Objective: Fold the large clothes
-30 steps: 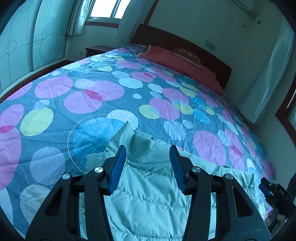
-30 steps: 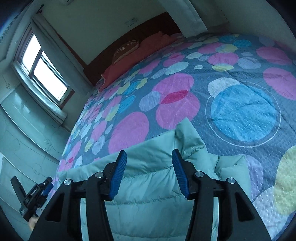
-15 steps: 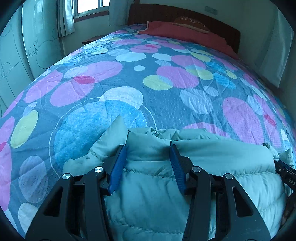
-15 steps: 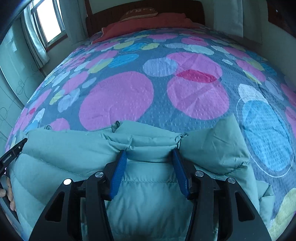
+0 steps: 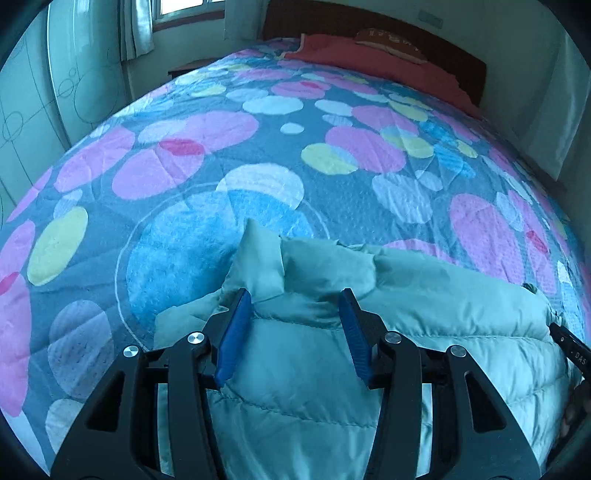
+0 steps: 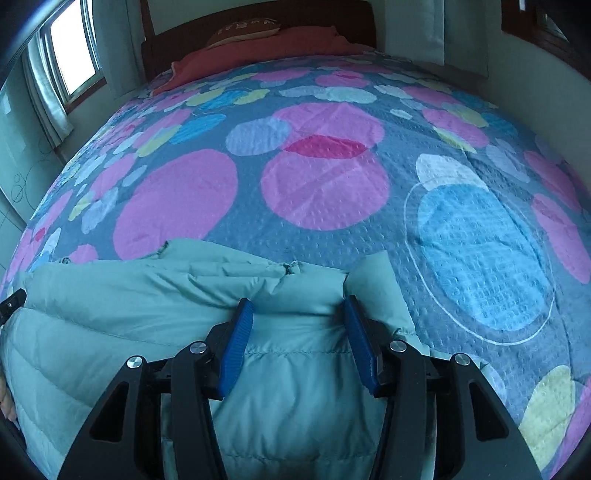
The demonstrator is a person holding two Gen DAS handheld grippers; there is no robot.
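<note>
On the near end of the bed (image 5: 207, 173), over the spotted quilt (image 6: 325, 184), lies a pale green puffer jacket (image 5: 443, 332), folded over with its edge bunched toward the headboard (image 6: 258, 22). The left gripper (image 5: 293, 325) sits at the jacket's left end, its blue pads (image 5: 232, 336) about half apart with a thick bunch of the jacket's padded fabric pinched between them. The right gripper (image 6: 297, 339) at the other end looks just the same, half open and clamped on a fold of the jacket beside a loose corner flap (image 6: 373, 280).
</note>
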